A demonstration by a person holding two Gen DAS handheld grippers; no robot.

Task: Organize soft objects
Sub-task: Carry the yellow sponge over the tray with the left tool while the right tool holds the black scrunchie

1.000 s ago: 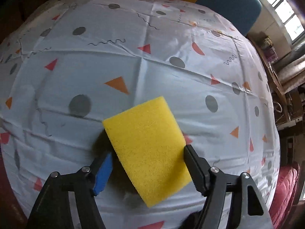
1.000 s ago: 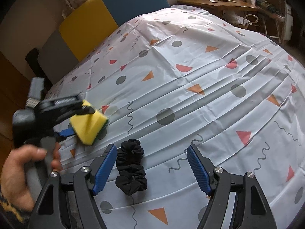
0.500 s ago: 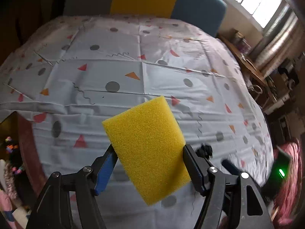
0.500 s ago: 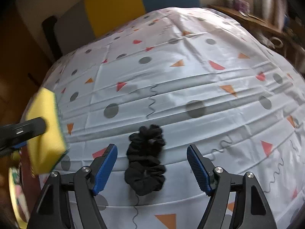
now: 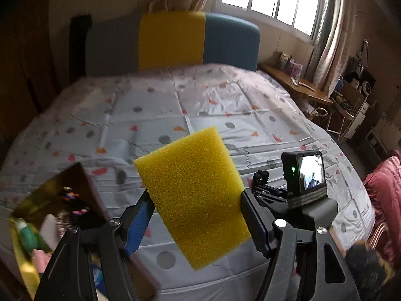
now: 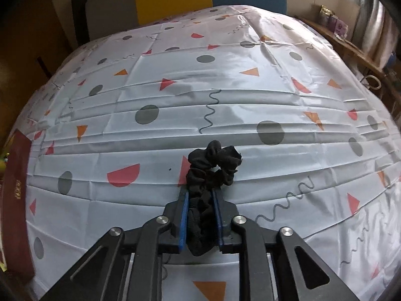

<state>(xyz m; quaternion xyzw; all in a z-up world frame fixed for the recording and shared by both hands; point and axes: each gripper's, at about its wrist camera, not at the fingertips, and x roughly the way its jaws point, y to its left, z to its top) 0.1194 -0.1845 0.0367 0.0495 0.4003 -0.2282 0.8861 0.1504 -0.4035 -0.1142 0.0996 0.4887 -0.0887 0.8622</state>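
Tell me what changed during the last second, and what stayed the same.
The right gripper closed its jaws on the black scrunchie, which had lain loose on the sheet between open jaws. The left gripper lifted and swung away from the bed toward the box beside it. Unchanged: the left gripper still holds the yellow sponge.

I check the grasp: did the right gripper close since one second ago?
Yes. The right gripper has shut on the black scrunchie, which rests on the patterned sheet.
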